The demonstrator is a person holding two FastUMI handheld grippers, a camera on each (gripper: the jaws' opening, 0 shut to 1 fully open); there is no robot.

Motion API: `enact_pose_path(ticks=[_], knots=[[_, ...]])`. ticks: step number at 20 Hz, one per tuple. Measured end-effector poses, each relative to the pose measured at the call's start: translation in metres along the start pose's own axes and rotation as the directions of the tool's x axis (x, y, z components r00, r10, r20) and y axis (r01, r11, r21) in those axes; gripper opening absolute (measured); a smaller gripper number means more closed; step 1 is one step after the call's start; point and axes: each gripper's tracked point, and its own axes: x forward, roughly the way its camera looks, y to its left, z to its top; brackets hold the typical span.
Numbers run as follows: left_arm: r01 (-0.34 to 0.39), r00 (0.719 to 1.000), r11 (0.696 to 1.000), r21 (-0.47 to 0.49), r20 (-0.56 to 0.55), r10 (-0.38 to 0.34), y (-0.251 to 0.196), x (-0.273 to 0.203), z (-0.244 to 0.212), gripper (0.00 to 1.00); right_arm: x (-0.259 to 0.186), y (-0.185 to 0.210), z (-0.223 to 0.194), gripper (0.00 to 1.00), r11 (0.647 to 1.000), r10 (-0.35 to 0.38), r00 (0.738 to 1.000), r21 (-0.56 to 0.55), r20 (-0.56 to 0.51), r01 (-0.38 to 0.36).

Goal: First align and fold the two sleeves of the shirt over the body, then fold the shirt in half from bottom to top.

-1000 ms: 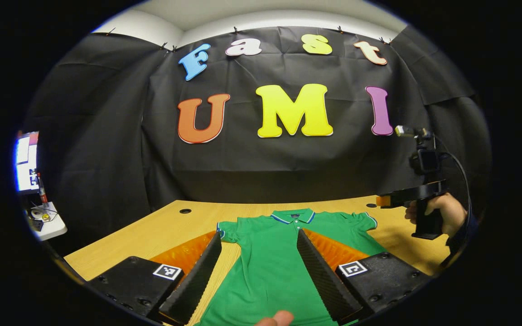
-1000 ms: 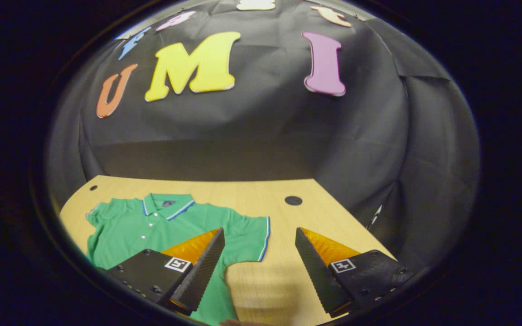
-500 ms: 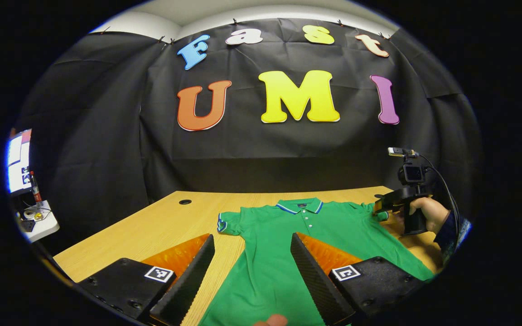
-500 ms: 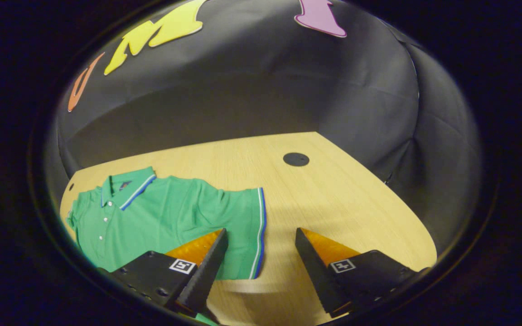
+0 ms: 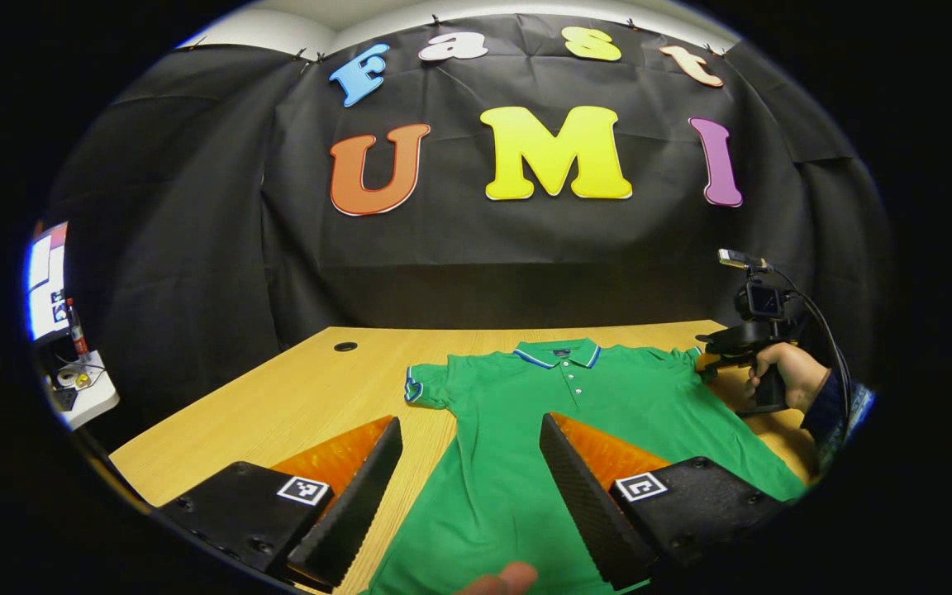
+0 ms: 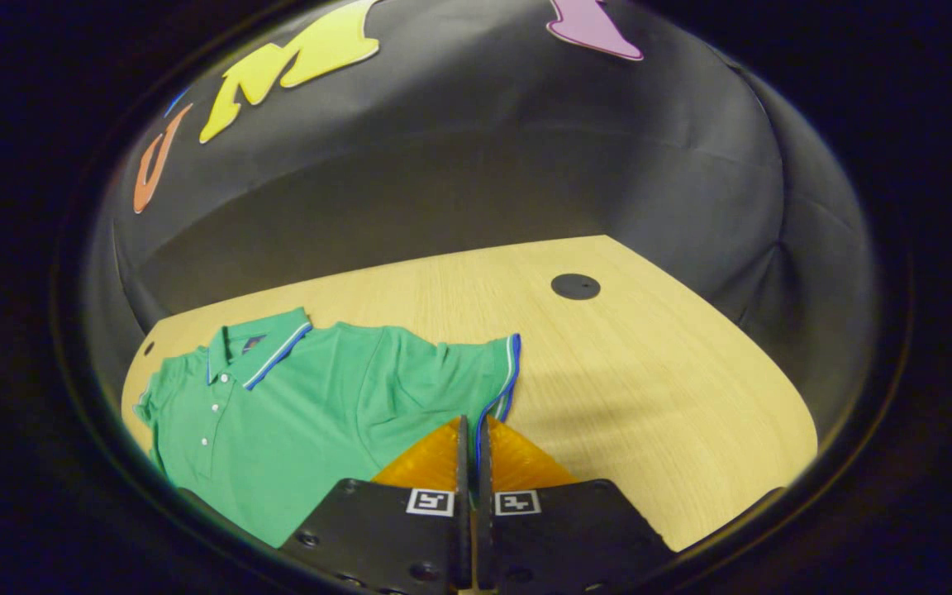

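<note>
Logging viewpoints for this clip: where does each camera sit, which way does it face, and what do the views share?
Left gripper view: rides the left gripper, low over the table, facing the shirt and wall; open fingers, a fingertip, plus the far right gripper in a hand.
Right gripper view: rides the right gripper, looking down at the shirt's sleeve hem; fingers closed at that hem.
Shared: shirt, table.

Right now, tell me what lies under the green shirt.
The green shirt lies flat on the wooden table. Whatever the cloth covers is hidden.
</note>
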Motion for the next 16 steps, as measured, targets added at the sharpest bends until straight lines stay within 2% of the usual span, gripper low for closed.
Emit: enact_pose_path(ticks=[8,16], knots=[[-0.008,1.0,1.0,-0.011,0.002,0.008,0.006,-0.002,0.003,1.0,-0.018,0.006,0.022,0.03,0.998,-0.013,0.999,-0.065,0.045,0.016],[-0.035,0.999,0.999,-0.027,-0.002,0.035,0.011,0.0,0.003,1.0,-0.036,0.043,0.045,0.03,0.982,0.026,0.992,-0.189,0.121,-0.002]])
